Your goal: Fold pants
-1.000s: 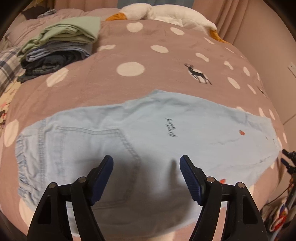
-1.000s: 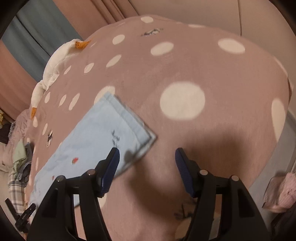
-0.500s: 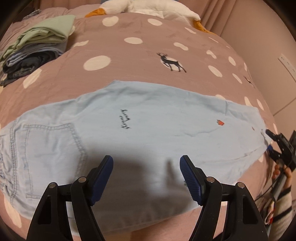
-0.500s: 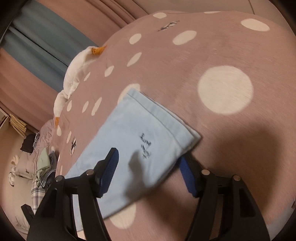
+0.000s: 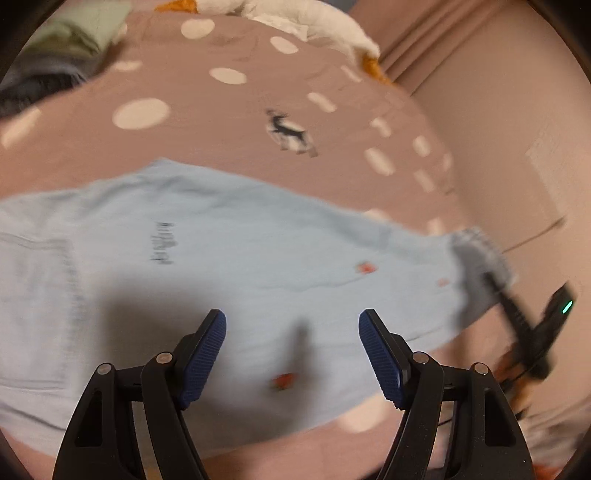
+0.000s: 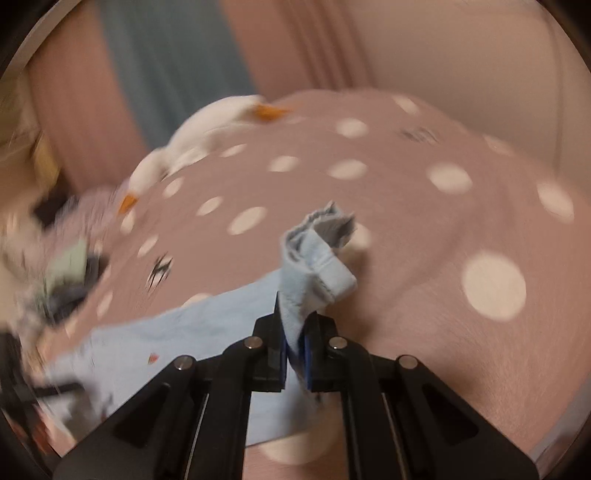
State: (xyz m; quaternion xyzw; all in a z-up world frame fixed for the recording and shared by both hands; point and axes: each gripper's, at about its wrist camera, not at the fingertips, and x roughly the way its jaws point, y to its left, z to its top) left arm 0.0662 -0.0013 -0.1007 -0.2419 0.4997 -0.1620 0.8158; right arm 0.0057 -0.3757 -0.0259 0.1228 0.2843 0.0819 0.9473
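I see the bed (image 5: 207, 122) filling both views, covered in a dusty pink spread with pale dots and a small deer print (image 5: 290, 133). Across it lie the pants (image 5: 221, 266), light blue denim, stretched out flat with dark lettering and small red marks on the cloth. At the far edge of the bed sits a white plush toy (image 5: 317, 18) with orange parts, and at the upper left of the left wrist view there is a stack of folded clothes (image 5: 62, 48), badly blurred, so I can only say green over darker layers.

My right gripper (image 6: 295, 343) has just closed its jaws on the leg end of the pants; the hem (image 6: 325, 258) is bunched and stands up out of the pads, lifted off the spread. In the left wrist view that same gripper (image 5: 517, 314) shows as a dark blur at the raised hem.

My left gripper (image 5: 291, 350) hangs over the middle of the pants with its jaws wide apart, nothing between them and the blue pads (image 5: 203, 354) clear of the cloth.
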